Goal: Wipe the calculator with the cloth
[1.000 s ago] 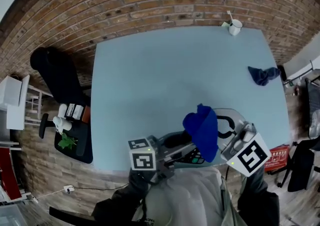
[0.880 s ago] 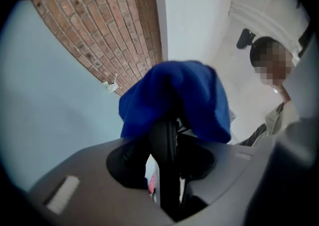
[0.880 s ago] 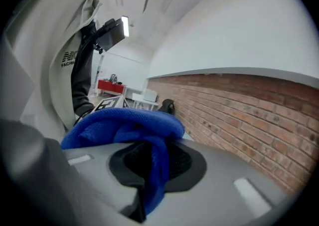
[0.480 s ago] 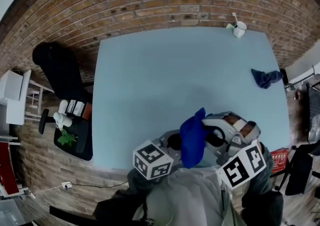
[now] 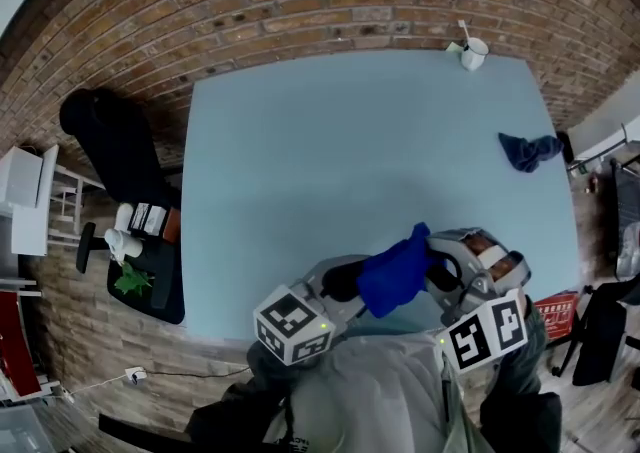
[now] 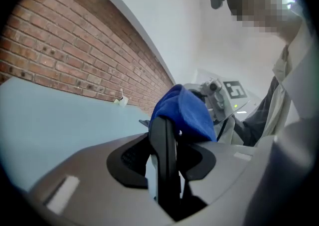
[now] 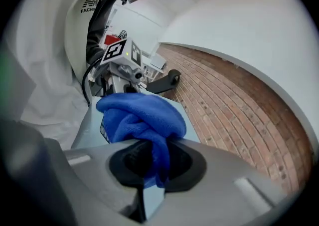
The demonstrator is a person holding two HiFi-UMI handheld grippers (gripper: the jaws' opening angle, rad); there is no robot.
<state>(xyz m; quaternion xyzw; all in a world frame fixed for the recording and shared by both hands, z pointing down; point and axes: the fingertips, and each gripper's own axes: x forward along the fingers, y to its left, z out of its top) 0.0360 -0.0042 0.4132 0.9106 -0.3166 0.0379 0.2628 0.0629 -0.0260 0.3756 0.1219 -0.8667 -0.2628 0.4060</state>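
Over near worktop (image 5: 350,161) edge: left tongs (image 6: 167,180) clenched on dark calculator (image 6: 162,145), held edge-on; right tongs (image 7: 144,170) clenched on blue cloth (image 7: 139,115), draped against calculator top.

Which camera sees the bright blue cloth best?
Right gripper view: the bright blue cloth fills the middle, pinched in the jaws. Head view shows it small; left gripper view, partly behind the calculator.

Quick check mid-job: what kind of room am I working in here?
Probably an office or studio workspace, not a home kitchen: a large light blue table stands against an exposed brick wall, with what looks like a black chair to its left and a white cup at its far corner.
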